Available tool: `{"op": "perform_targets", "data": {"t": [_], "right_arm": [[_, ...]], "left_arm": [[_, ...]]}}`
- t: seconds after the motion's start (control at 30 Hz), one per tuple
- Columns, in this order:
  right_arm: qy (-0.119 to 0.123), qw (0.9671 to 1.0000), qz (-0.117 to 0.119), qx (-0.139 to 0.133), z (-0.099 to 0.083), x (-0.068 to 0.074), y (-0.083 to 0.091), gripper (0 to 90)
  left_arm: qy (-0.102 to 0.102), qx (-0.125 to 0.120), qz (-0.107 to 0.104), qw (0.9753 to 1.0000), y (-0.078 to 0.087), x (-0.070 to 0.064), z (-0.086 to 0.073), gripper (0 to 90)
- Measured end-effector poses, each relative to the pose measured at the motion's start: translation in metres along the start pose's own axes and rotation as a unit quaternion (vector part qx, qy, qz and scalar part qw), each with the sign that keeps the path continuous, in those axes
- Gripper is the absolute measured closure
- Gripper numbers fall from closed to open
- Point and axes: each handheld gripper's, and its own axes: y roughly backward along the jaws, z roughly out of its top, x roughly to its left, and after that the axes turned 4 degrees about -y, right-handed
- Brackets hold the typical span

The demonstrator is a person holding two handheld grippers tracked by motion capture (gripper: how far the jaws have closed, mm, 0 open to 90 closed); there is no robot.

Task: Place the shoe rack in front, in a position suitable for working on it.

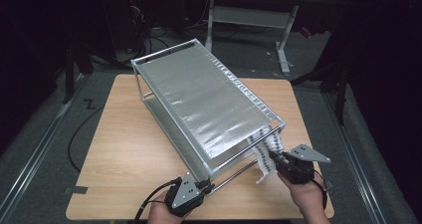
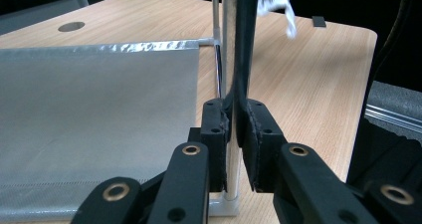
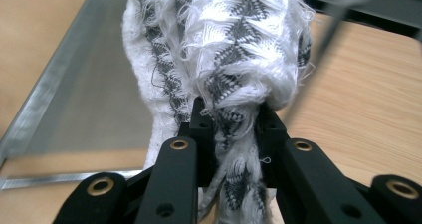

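Work in hand: white-and-grey knitted cloth (image 1: 266,152) being hung on the front rail (image 1: 259,138) of a metal rack (image 1: 199,92) on the wooden table (image 1: 124,154).
Cloth position: draped over the rail at the rack's near right corner, lower end dangling toward the tabletop.
Right gripper (image 3: 231,127): jaws clamped on a bunched fold of the cloth – fringe bulges out above them.
Left gripper (image 2: 233,129): jaws pinched nearly shut on the rack's near corner post (image 2: 230,45), steadying the frame.
Risk 1: cloth slips off the rail – likely if the right jaws let go while most of the weight hangs on one side.
Risk 2: loose fringe snags in the jaws, so pulling back drags the cloth off.
Risk 3: rack skids or tips on the table if the pull is hard and the left grip loosens.
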Motion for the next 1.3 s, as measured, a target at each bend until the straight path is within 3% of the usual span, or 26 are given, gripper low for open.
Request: {"op": "perform_targets", "data": {"t": [0.17, 0.47, 0.67, 0.93, 1.1, 1.3], "right_arm": [[-0.024, 0.9996, -0.009, -0.016, 0.005, -0.013, 0.004, 75.7], [-0.005, 0.9995, 0.017, -0.028, 0.009, 0.0, 0.012, 75.8], [0.026, 0.9983, 0.045, -0.027, 0.011, 0.023, 0.015, 75.8], [0.069, 0.9939, 0.084, -0.021, 0.012, 0.056, 0.017, 75.7], [0.1, 0.9887, 0.11, -0.018, 0.011, 0.079, 0.018, 75.8], [0.132, 0.98, 0.149, -0.018, 0.01, 0.107, 0.022, 75.8]], "left_arm": [[-0.003, 0.0, 0.0, 1.0, 0.0, 0.0, 0.0, 80.2], [-0.001, 0.001, 0.002, 1.0, 0.001, 0.0, 0.0, 80.2], [0.001, 0.001, 0.0, 1.0, 0.001, 0.0, -0.001, 80.3], [0.002, 0.0, -0.002, 1.0, 0.001, 0.001, -0.001, 80.3], [0.002, 0.0, -0.002, 1.0, 0.001, 0.001, -0.001, 80.3], [0.003, -0.001, -0.003, 1.0, 0.001, 0.001, -0.001, 80.3]]}}
